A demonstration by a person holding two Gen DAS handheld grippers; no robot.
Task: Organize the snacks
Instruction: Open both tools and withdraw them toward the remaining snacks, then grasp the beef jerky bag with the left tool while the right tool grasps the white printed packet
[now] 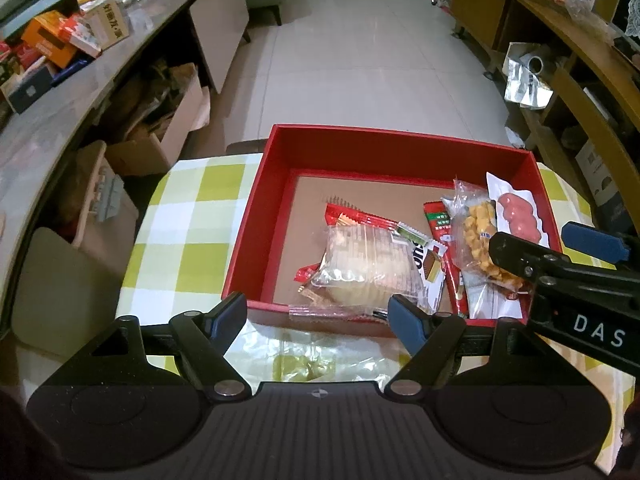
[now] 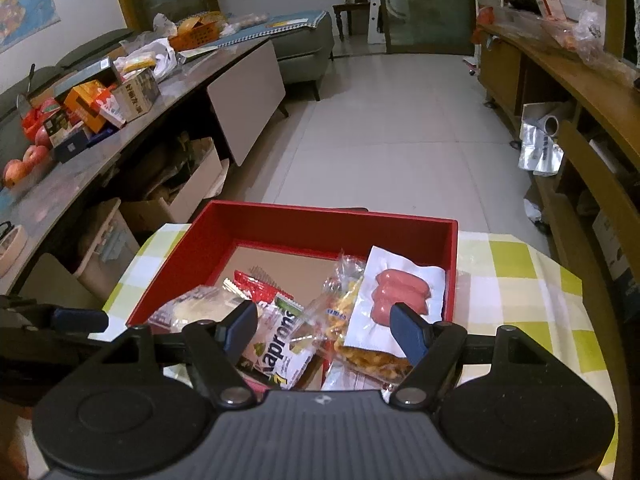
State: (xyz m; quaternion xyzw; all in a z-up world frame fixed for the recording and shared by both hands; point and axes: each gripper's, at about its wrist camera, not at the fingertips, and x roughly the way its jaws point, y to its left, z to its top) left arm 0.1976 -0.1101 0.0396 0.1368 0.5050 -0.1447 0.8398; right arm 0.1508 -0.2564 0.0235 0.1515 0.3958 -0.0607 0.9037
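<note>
Both tools released: left tool & right tool hung over near edge of red box on counter; snacks lay inside, near-right.

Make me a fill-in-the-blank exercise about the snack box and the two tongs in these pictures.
1. The snacks lie inside a rectangular cardboard box whose walls are coloured ____.
2. The box stands on a cloth checked in white and ____.
3. The sealed white pouch near the box's right wall holds pink ____.
4. Both the left tongs and the right tongs are ____, gripping nothing.

Missing words: red; yellow-green; sausages; open
</note>
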